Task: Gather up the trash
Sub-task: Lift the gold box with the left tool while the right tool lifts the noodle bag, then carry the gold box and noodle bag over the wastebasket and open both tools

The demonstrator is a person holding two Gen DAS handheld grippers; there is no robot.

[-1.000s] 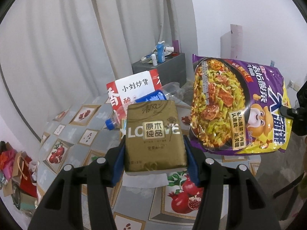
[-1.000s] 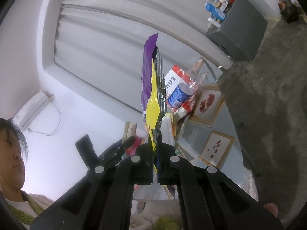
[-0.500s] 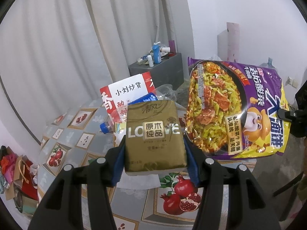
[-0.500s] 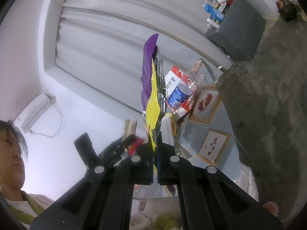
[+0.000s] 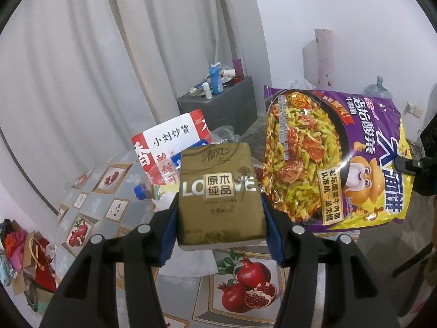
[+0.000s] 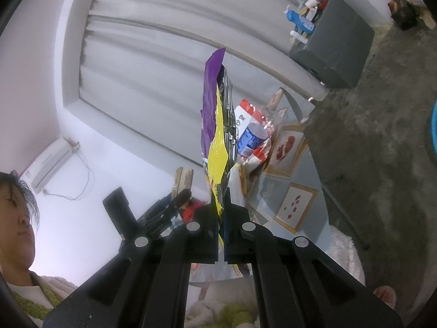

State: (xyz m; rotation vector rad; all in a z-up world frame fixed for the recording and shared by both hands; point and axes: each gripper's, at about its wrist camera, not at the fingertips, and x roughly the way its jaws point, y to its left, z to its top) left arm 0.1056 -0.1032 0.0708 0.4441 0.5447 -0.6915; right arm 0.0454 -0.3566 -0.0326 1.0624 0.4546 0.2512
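Left wrist view: the left hand-held gripper (image 5: 220,213) points level over the tabletop (image 5: 114,207), its blue-padded fingers (image 5: 170,227) pinching a gold tissue pack (image 5: 220,194) from both sides, pack upright and clear of the surface. Just right of it hangs a purple-and-yellow noodle bag (image 5: 336,158), face-on, its right edge nipped by the right hand-held gripper (image 5: 409,164). Behind the pack lie a red-and-white snack bag (image 5: 170,136) and a blue-capped plastic bottle (image 5: 140,191).

Right wrist view: the right hand-held gripper (image 6: 221,210) is rolled sideways and tilted up, fingers pressed together on the noodle bag's (image 6: 215,136) edge, bag seen edge-on, raised above the tabletop (image 6: 273,191). The left hand-held gripper (image 6: 177,199) sits to the left, beside the tissue pack (image 6: 183,179).
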